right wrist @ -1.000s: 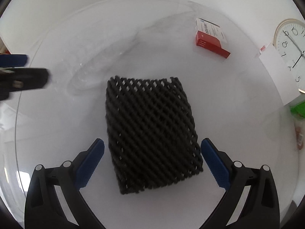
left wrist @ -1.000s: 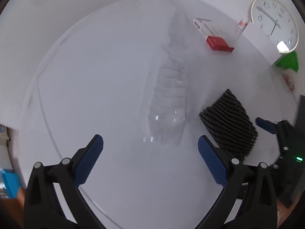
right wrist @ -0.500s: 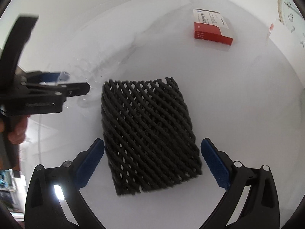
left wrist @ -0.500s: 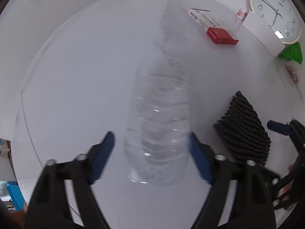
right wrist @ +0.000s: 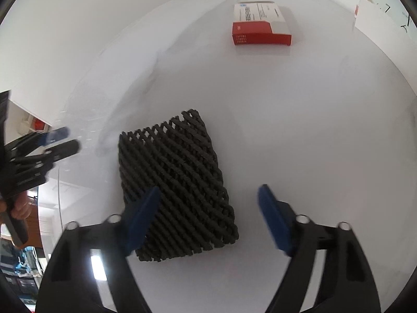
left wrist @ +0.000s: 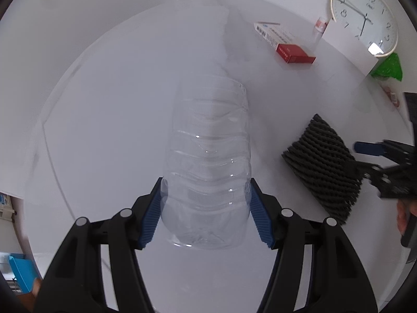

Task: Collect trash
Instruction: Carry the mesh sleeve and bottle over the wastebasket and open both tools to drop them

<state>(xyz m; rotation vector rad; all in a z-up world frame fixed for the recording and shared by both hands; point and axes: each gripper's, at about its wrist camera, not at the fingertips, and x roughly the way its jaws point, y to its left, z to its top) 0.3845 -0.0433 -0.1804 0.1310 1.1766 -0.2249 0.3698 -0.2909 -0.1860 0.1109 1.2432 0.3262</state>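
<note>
A clear, empty plastic bottle (left wrist: 208, 135) lies on the round white table (left wrist: 104, 104), its base toward the camera. My left gripper (left wrist: 206, 182) is still closing, and both blue pads press on the bottle's sides near the base. To the right lies a black foam net sleeve (left wrist: 323, 164), flat on the table. My right gripper (right wrist: 209, 190) hovers over the net (right wrist: 177, 177) with its jaws closing. Its left pad overlaps the net's lower left corner, and its right pad stands apart from the net's right edge. In the right wrist view the left gripper (right wrist: 62, 140) shows at the left edge.
A red and white carton (left wrist: 286, 41) lies at the far side of the table, with a small vial (left wrist: 319, 28) behind it. A wall clock (left wrist: 365, 18) and a green bag (left wrist: 388, 65) sit at the far right. The table's rim curves close at the left.
My left gripper moved in over the bottle and its wide jaws closed onto the base. My right gripper's jaws narrowed and it shifted right, so the net now lies left of centre.
</note>
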